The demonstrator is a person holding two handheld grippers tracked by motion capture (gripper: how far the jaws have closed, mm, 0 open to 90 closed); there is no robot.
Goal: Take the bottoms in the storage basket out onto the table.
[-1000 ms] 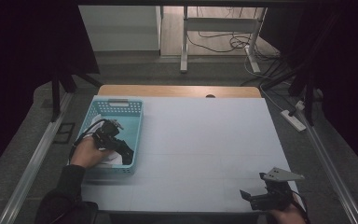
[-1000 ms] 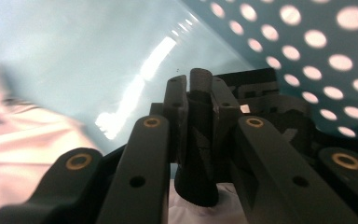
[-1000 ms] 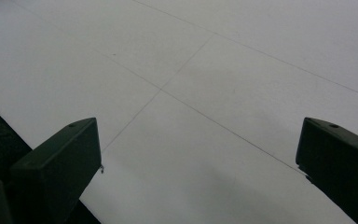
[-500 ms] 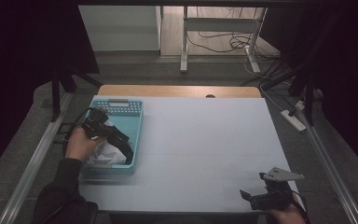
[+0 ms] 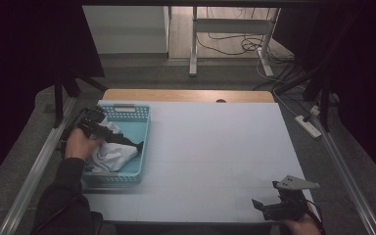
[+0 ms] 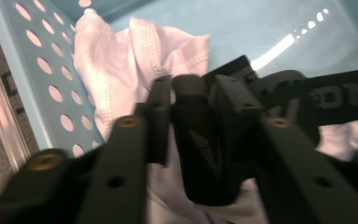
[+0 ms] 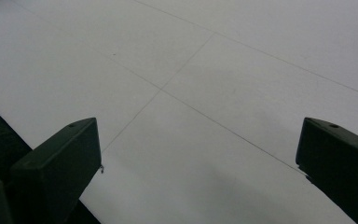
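Observation:
A teal perforated basket (image 5: 145, 128) stands at the table's left side and holds a white cloth (image 5: 111, 155) with a black garment (image 5: 125, 140) lying over it. My left gripper (image 5: 103, 131) reaches in over the basket's left wall. In the left gripper view its jaws (image 6: 192, 85) have just been opening, and a dark fold of the black garment (image 6: 200, 154) still stands between them above the white cloth (image 6: 130, 56). My right gripper (image 5: 267, 195) rests near the table's front right corner. Its jaws (image 7: 196, 126) stand wide apart over bare table with nothing between them.
The white table top (image 5: 215, 147) has a wooden strip (image 5: 186, 95) along its far edge. Metal rails (image 5: 34, 166) run along both sides. A power strip (image 5: 307, 126) and cables lie off the right edge. The basket wall (image 6: 37, 70) stands close on the left gripper's left.
The left hand and its gripper have moved left and farther back, toward the basket's left wall. More white cloth now shows in the basket. The right gripper has stayed in place.

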